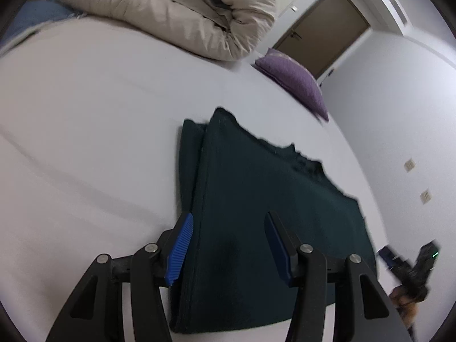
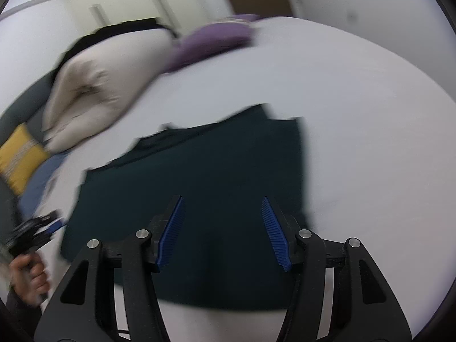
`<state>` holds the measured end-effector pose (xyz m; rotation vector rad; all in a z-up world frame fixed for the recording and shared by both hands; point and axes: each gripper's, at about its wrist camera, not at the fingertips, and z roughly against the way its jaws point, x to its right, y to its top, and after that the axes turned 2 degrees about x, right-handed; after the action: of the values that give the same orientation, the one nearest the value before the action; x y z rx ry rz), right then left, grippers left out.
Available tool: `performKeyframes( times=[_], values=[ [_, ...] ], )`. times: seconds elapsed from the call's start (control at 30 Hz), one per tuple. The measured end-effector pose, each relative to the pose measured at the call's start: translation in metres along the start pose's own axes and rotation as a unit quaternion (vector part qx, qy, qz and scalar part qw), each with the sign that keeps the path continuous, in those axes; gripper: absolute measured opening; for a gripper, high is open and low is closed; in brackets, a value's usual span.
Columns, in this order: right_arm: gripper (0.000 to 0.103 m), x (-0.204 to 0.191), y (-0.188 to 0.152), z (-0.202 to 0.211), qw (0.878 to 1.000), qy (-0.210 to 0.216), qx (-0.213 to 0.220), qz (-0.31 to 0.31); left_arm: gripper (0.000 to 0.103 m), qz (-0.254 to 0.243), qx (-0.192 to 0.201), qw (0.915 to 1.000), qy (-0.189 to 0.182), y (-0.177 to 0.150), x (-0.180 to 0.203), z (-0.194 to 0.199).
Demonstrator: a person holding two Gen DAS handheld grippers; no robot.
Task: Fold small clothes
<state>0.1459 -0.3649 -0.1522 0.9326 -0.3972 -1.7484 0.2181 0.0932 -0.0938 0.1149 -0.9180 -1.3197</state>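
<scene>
A dark green garment [image 1: 256,199] lies folded flat on the white bed sheet [image 1: 85,142], with a narrower folded layer showing along its left edge. My left gripper [image 1: 228,219] hovers over its near left part, jaws open, nothing pinched between the blue pads [image 1: 179,250]. In the right wrist view the same garment [image 2: 199,171] is blurred. My right gripper [image 2: 222,199] is open above its near right part, pads clear of the cloth. Each view catches the other gripper at its edge: the right gripper [image 1: 410,268], and the left gripper [image 2: 34,230] held by a hand [image 2: 28,276].
A rolled beige duvet [image 1: 171,8] lies at the far side of the bed, with a purple pillow [image 1: 293,82] beside it. A yellow cushion [image 2: 17,154] and blue cloth [image 1: 37,14] sit at the far left. A brown door [image 1: 322,34] and white walls stand beyond.
</scene>
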Motion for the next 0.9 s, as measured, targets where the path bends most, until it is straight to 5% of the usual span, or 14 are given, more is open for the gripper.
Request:
performKeyframes(
  times=[0.13, 0.27, 0.5, 0.6, 0.73, 0.83, 0.9],
  values=[
    [0.054, -0.001, -0.013, -0.025, 0.999, 0.010, -0.047, -0.023, 0.055, -0.012, -0.012, 0.9994, 0.031, -0.007, -0.006, -0.011],
    [0.025, 0.021, -0.029, -0.033, 0.998, -0.019, -0.049, -0.044, 0.054, 0.011, -0.016, 0.9995, 0.025, -0.012, -0.028, -0.017],
    [0.030, 0.032, -0.032, 0.004, 0.994, -0.040, -0.016, -0.100, 0.052, -0.015, 0.032, 0.9974, 0.063, -0.010, -0.013, 0.015],
    [0.030, 0.012, -0.027, 0.015, 0.992, 0.044, -0.010, -0.115, 0.053, -0.080, 0.045, 0.9945, 0.051, -0.016, 0.033, 0.021],
    [0.030, -0.049, -0.036, -0.028, 0.975, 0.173, -0.079, -0.118, 0.054, -0.160, 0.020, 0.9858, 0.045, -0.043, 0.089, -0.008],
    [0.030, -0.077, -0.061, -0.073, 0.954, 0.226, -0.141, -0.138, 0.054, -0.165, -0.016, 0.9832, 0.077, -0.058, 0.087, -0.036],
    [0.026, -0.076, -0.078, -0.096, 0.950, 0.214, -0.173, -0.149, 0.047, -0.157, -0.025, 0.9834, 0.087, -0.061, 0.071, -0.041]
  ],
)
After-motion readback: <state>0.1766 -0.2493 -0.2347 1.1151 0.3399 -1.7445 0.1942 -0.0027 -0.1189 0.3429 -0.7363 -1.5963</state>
